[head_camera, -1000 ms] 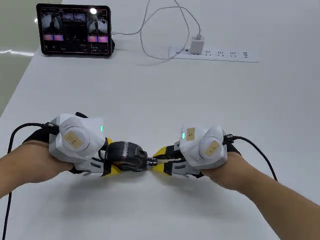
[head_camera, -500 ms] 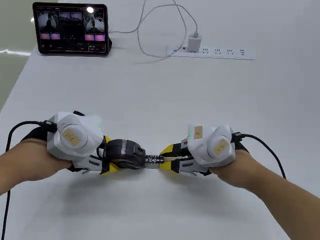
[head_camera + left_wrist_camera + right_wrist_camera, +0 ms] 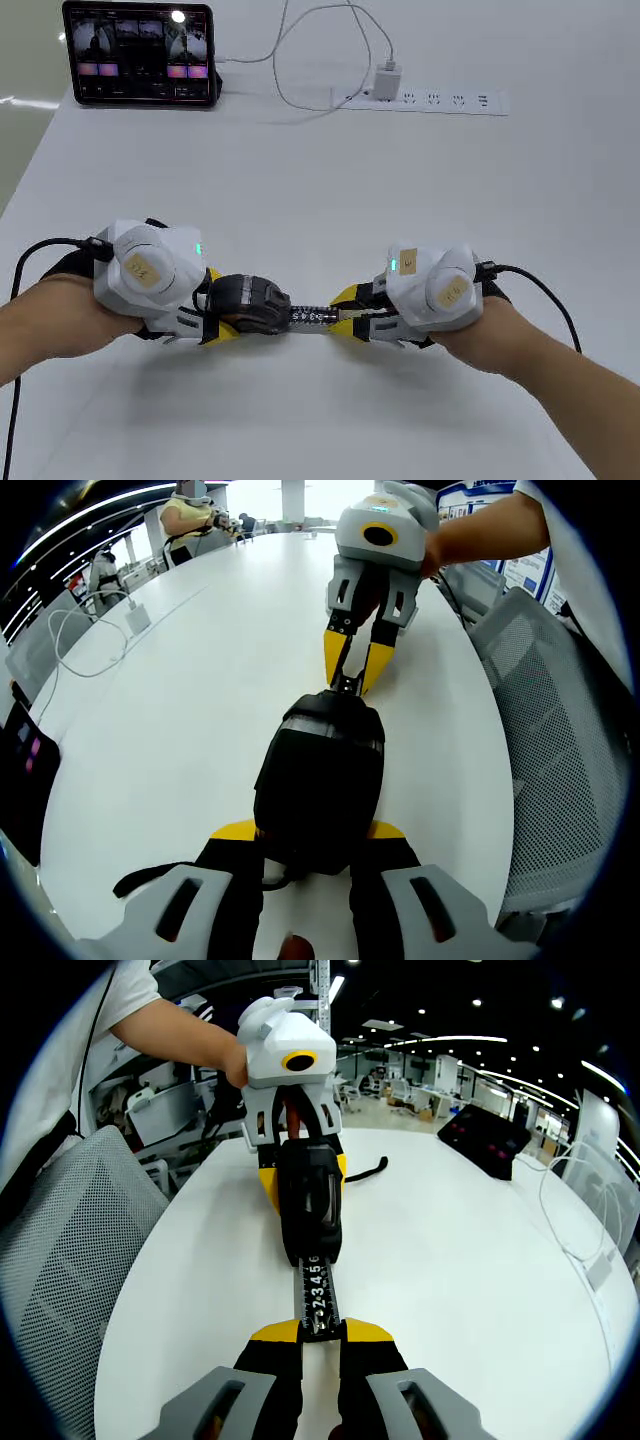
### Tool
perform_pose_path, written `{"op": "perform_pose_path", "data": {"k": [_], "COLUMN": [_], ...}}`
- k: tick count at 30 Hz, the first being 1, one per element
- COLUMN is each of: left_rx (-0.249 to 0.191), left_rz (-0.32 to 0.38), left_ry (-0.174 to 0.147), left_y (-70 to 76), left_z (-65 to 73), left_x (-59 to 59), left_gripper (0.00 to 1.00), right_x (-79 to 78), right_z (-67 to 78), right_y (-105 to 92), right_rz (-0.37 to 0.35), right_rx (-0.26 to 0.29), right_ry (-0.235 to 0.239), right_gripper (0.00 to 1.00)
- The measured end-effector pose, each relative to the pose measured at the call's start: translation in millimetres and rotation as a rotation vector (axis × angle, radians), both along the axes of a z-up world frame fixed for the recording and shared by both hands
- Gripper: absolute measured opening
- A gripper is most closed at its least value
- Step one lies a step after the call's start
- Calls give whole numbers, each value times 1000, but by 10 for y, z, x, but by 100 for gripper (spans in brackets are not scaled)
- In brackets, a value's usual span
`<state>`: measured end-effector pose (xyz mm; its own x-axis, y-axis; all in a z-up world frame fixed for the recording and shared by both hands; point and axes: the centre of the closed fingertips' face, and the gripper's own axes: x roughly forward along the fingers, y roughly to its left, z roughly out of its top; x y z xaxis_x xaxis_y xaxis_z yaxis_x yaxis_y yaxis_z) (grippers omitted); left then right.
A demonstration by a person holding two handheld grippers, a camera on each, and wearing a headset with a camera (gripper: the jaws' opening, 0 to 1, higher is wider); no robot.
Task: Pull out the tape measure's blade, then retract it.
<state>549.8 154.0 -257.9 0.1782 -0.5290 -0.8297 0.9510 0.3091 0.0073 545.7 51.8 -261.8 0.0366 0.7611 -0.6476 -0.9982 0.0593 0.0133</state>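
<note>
The left tongs [image 3: 310, 832] are clamping the black tape measure [image 3: 320, 770] by its sides, jaws spread just as wide as it is, low over the near part of the white desk [image 3: 330, 190]. Facing them, the right tongs [image 3: 320, 1332] are pinching the tip of the blade [image 3: 318, 1290] between almost closed jaws. A short numbered stretch of blade is running straight between the tape measure and the right tongs.

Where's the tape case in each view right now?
Head view: case low centre-left, in the left tongs.
Left gripper view: case dead centre, in the left tongs.
Right gripper view: case upper centre, beyond the blade.
Shared landmark: the blade, from case to right tongs.
</note>
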Motion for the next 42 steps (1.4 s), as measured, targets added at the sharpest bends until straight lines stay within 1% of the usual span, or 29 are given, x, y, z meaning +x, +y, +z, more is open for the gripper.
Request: {"op": "perform_pose_path", "data": {"k": [9,17,23,29,42], "left_rx": [-4,-5,-5,-6,-5], "left_rz": [1,2,1,2,1], "left_ry": [-1,-2,-2,-3,-4], "left_y": [-3,-8,-5,-6,-18], "left_z": [0,1,-6,-8,3], "left_x": [2,4,12,17,2], "left_gripper": [28,28,28,28,28], "right_x": [2,6,6,10,6], "right_z": [-7,-8,-10,-19,-25], "right_y": [-106,-185,-232,-308,-399], "right_rz": [-2,-14,-11,-18,-26], "right_rx": [-18,-29,-41,-54,-71], "right_ry": [-11,-6,-18,-17,-15], "right_gripper": [8,8,8,8,8]}}
